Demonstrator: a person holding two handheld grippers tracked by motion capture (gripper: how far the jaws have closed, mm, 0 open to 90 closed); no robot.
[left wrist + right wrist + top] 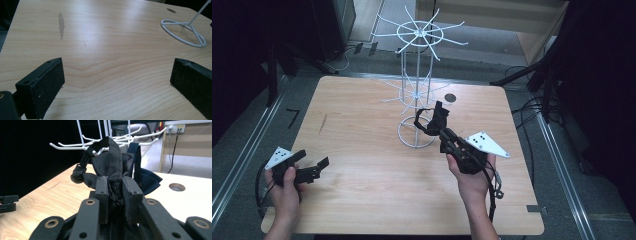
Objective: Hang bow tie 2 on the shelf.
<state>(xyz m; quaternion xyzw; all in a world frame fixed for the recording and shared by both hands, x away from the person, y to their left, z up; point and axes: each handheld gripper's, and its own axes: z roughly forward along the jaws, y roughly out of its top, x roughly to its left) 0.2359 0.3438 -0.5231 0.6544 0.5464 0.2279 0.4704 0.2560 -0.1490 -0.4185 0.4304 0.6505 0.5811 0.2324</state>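
1. Right gripper (443,131): held up over the right-centre of the table (362,200), beside the base ring of the white wire rack (417,95). Jaws clamped together on a bunched black bow tie (110,162); in the right gripper view the fabric is squeezed between the two pads and bulges above them.
2. Black bow tie: sits at the gripper tips, off the tabletop, close to the rack's lower tier of hooks. Its strap (81,168) loops off to the left side in the right gripper view. Whether the strap rests on a hook cannot be told.
3. A second, dark blue bow tie (146,178) hangs by its strap behind the black one, just right of it in the right gripper view.
4. Left gripper (312,172): low at the near left of the table, jaws standing wide apart with bare wood between them; nothing held.
5. Rack: stands at the far centre of the table, round base ring on the wood, two tiers of radiating hooks.
6. Round cable hole (450,98) in the table, just right of the rack pole.
7. Writing: no brand, label or legible text on the ties, rack or grippers.
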